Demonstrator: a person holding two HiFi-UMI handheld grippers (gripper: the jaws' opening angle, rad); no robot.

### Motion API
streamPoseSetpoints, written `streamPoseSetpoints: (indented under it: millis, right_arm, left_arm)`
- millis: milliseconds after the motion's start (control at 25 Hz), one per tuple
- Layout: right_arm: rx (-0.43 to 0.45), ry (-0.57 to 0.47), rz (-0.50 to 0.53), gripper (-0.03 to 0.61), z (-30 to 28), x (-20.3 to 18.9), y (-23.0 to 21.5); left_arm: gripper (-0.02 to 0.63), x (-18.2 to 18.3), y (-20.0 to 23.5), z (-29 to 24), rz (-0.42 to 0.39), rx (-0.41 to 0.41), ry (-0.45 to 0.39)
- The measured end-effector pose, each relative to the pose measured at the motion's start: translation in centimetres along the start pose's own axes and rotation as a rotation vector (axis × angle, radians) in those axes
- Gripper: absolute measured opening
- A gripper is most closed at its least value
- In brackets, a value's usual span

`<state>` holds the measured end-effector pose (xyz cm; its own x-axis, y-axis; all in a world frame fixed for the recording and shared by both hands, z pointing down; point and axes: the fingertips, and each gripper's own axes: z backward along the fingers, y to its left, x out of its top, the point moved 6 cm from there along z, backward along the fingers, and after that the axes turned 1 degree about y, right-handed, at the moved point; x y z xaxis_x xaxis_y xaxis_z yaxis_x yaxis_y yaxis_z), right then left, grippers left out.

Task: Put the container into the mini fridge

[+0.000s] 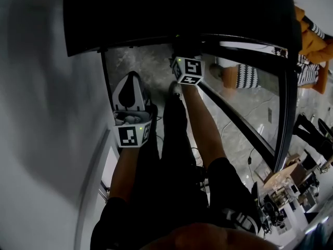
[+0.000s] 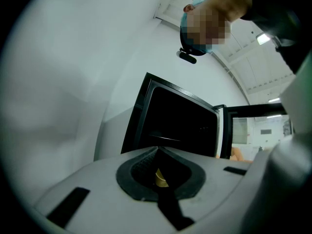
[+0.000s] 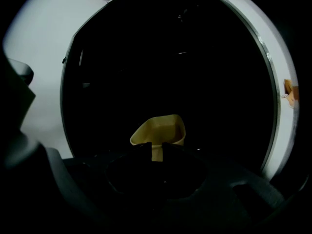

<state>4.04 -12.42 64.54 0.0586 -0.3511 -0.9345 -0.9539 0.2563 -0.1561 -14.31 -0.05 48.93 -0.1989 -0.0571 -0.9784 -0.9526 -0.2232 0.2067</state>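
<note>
The yellow container (image 3: 159, 129) hangs in front of the dark inside of the black mini fridge (image 3: 170, 57), with my right gripper (image 3: 156, 149) shut on its near rim. In the head view only that gripper's marker cube (image 1: 188, 71) shows, at the fridge (image 1: 171, 14) opening; its jaws and the container are hidden. The fridge's glass door (image 1: 283, 92) stands open to the right. My left gripper (image 1: 131, 79) is lower and left of the opening, shut with nothing between its jaws. It (image 2: 157, 150) points up at the fridge (image 2: 180, 123).
A white wall (image 1: 41, 113) runs along the left, close to the fridge. The person's dark-trousered legs (image 1: 177, 139) stand on the marbled floor. A striped object (image 1: 244, 76) lies beyond the door, and a cluttered desk (image 1: 291, 184) is at the lower right.
</note>
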Motion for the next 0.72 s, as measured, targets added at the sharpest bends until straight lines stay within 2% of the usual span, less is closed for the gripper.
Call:
streamPoseSetpoints:
  millis: [560,720]
  right_arm:
    - [0.015,-0.007,-0.003,0.055,-3.2,2.1,0.0]
    - [0.008,-0.011,-0.011,0.055,-3.9,2.3,-0.1]
  left_arm:
    - [0.005,0.4,0.8,-0.2,0.003,0.030,-0.001]
    - [0.005,-0.6,0.8,0.7,0.001,0.017,0.025]
